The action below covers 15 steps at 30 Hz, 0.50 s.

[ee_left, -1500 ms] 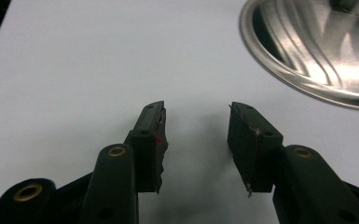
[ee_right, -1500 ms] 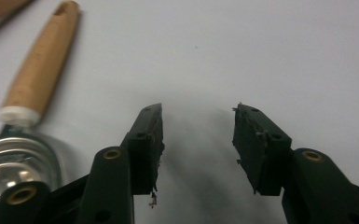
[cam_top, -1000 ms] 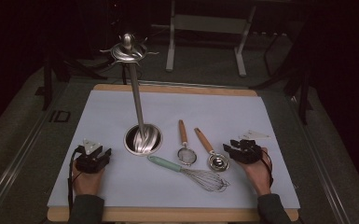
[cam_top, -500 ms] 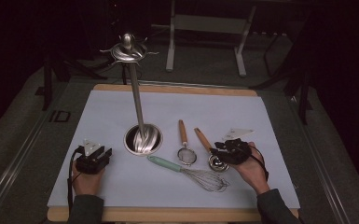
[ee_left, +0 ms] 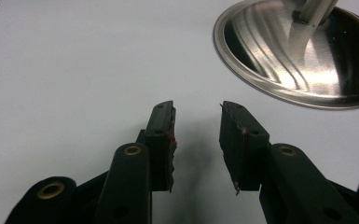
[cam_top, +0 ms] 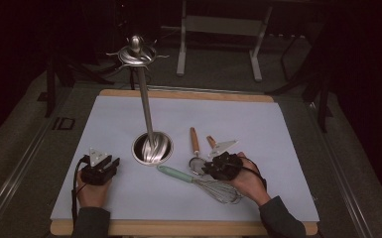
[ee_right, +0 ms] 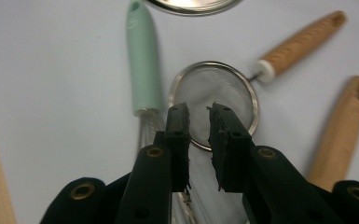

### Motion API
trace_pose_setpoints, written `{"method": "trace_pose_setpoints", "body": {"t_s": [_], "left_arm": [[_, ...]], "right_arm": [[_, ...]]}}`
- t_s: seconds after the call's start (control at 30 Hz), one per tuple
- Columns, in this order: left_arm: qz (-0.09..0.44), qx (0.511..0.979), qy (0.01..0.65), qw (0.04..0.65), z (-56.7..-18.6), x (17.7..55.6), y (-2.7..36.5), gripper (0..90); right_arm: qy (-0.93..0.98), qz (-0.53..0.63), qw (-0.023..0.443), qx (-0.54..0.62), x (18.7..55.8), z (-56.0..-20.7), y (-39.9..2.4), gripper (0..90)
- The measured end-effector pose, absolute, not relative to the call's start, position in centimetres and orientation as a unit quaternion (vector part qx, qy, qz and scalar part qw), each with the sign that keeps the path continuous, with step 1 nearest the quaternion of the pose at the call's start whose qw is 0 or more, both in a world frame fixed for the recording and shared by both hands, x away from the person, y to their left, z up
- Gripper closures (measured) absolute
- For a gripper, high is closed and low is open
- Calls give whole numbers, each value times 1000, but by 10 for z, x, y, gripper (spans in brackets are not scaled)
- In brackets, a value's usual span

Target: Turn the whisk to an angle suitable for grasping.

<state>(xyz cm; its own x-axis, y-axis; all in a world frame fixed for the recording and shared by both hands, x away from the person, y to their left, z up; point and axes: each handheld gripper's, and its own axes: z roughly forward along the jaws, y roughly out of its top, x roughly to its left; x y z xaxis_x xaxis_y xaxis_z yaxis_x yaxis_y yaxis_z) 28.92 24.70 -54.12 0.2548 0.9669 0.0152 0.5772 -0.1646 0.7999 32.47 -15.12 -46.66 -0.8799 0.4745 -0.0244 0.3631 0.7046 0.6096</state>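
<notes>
From the high view, my right gripper (cam_top: 213, 167) sits over the small mesh strainer (cam_top: 196, 164), just right of the round steel base (cam_top: 152, 148) of the tall hanging stand. The strainer's wooden handle (cam_top: 194, 140) points away from me, and a second wooden-handled tool (cam_top: 211, 142) lies just beyond it, farther from the base. The mint-handled whisk (cam_top: 198, 181) lies just on my side of the base, its wires running under my right hand. My left gripper (cam_top: 101, 167) rests on the white mat (cam_top: 258, 129) to the left of the base, well apart from the utensils. In the left gripper view, my jaws stand apart with bare mat between them, and the base's rim (ee_left: 242, 79) sits ahead to the right. In the right gripper view, my jaws have just been closing and hang narrowly parted above the strainer's near rim (ee_right: 214, 100), not pressing on it; the whisk handle (ee_right: 143, 63) lies just left, nearer the base.
</notes>
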Motion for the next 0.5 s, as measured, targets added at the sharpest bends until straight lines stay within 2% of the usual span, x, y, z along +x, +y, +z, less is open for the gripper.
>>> {"method": "trace_pose_setpoints", "body": {"t_s": [0.5], "left_arm": [[281,706,544,356,-541,288,248,661]], "right_arm": [[944,270,58,182,320,-481,-109,782]]}}
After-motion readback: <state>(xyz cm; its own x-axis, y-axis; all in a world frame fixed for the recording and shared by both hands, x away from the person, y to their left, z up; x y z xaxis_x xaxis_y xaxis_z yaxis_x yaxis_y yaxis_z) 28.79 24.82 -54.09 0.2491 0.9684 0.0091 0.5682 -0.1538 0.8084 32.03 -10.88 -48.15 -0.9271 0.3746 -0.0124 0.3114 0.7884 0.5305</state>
